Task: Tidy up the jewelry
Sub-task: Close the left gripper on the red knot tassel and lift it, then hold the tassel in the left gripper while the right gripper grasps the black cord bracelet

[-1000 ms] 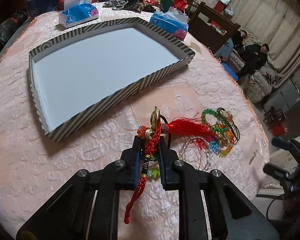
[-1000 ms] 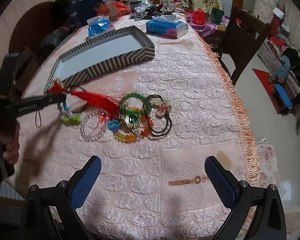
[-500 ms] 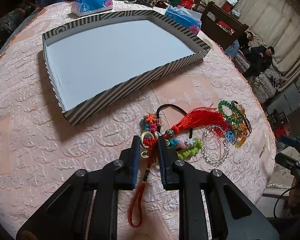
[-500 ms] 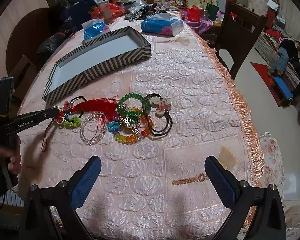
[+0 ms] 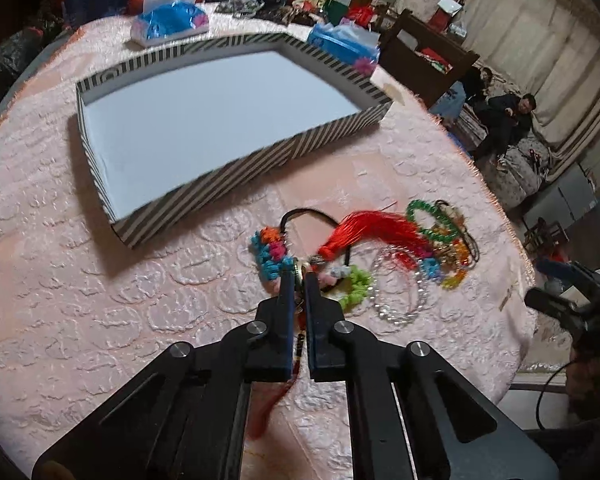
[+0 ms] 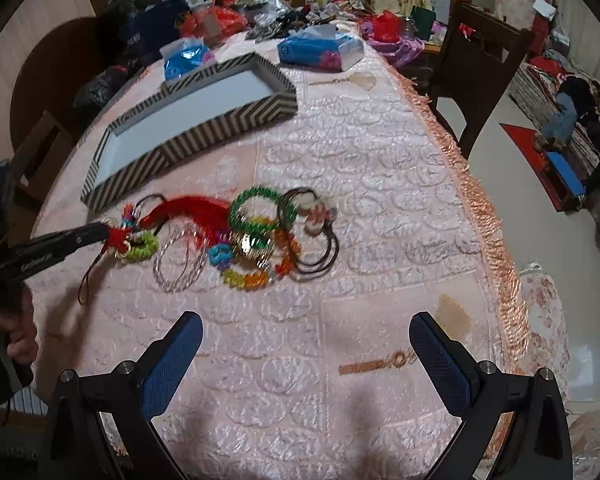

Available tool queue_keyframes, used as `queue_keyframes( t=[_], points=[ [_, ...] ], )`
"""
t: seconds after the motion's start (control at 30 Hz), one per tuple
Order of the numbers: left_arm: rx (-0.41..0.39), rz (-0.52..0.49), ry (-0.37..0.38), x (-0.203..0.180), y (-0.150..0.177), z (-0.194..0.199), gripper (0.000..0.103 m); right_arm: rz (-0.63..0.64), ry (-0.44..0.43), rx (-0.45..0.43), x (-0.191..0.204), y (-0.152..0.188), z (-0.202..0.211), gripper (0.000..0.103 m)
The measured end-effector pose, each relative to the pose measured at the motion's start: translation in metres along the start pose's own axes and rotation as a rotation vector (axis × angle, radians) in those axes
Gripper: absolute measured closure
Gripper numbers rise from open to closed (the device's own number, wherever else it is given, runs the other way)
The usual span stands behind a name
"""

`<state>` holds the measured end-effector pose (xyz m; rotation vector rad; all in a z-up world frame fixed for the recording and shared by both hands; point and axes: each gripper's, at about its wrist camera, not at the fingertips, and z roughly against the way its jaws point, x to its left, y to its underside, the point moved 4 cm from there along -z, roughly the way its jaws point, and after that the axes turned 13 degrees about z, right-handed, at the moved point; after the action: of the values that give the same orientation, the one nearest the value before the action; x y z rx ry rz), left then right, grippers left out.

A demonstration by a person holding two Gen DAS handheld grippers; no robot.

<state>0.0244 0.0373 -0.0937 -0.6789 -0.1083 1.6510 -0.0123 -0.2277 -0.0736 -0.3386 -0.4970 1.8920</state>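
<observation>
Left tool (image 5: 298, 276) pinches knotted red tassel (image 5: 367, 230); right tool (image 6: 305, 344) gapes above embossed cloth (image 6: 359, 184).

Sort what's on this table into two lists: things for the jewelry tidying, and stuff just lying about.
For the job:
left tongs, shut on the red tassel charm
striped box
green bracelet
clear bead bracelet
black cord necklace

Just lying about:
tissue packs
wooden chair
</observation>
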Motion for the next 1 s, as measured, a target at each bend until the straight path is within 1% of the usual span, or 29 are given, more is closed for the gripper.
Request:
queue_keyframes(
  t=[0.03,0.07,0.1,0.17,0.27,0.33,0.4,0.47,0.53,0.6,0.67,0.7,0.73,0.8,0.83,0.9,1.0],
  points=[
    [-0.005,0.000,0.005,-0.001,-0.001,0.004,0.100,-0.001,-0.008,-0.015,-0.003,-0.002,0.000,0.005],
    [-0.016,-0.001,0.009,-0.002,-0.001,0.010,0.100,0.001,-0.020,-0.034,-0.006,-0.004,0.000,0.017],
    [-0.026,-0.002,0.008,-0.004,-0.001,0.015,0.100,0.006,-0.040,-0.051,-0.008,-0.007,-0.002,0.023],
    [-0.040,-0.001,0.002,-0.005,-0.003,0.021,0.100,0.012,-0.092,-0.055,-0.012,-0.011,-0.010,0.051],
    [-0.054,0.008,-0.009,-0.005,-0.005,0.026,0.100,0.028,-0.162,-0.058,-0.012,-0.018,-0.023,0.063],
    [-0.056,0.012,-0.015,-0.004,-0.006,0.028,0.100,0.057,-0.200,-0.074,-0.007,-0.024,-0.030,0.066],
    [-0.057,0.014,-0.020,-0.004,-0.007,0.028,0.100,0.073,-0.219,-0.078,-0.003,-0.027,-0.036,0.068],
    [-0.054,0.017,-0.020,-0.004,-0.008,0.028,0.100,0.097,-0.217,-0.077,0.000,-0.032,-0.044,0.075],
    [-0.049,0.018,-0.024,-0.005,-0.007,0.026,0.100,0.106,-0.215,-0.077,0.001,-0.035,-0.050,0.077],
    [-0.044,0.021,-0.022,-0.005,-0.007,0.025,0.100,0.108,-0.217,-0.074,-0.001,-0.039,-0.057,0.081],
    [-0.042,0.021,-0.023,-0.005,-0.008,0.024,0.100,0.116,-0.207,-0.063,-0.003,-0.041,-0.063,0.082],
    [-0.041,0.022,-0.024,-0.005,-0.009,0.023,0.100,0.117,-0.220,-0.056,-0.003,-0.042,-0.066,0.083],
    [-0.040,0.023,-0.024,-0.005,-0.010,0.023,0.100,0.127,-0.229,-0.045,-0.003,-0.043,-0.070,0.086],
    [-0.036,0.024,-0.026,-0.005,-0.010,0.022,0.100,0.147,-0.218,-0.016,-0.003,-0.041,-0.076,0.094],
    [-0.035,0.024,-0.025,-0.005,-0.011,0.022,0.100,0.142,-0.231,-0.010,-0.003,-0.041,-0.077,0.096],
    [-0.038,0.025,-0.023,-0.006,-0.011,0.023,0.100,0.135,-0.220,-0.021,-0.005,-0.040,-0.073,0.096],
    [-0.042,0.024,-0.015,-0.009,-0.014,0.027,0.100,0.079,-0.231,-0.050,-0.012,-0.039,-0.058,0.096]
  ],
)
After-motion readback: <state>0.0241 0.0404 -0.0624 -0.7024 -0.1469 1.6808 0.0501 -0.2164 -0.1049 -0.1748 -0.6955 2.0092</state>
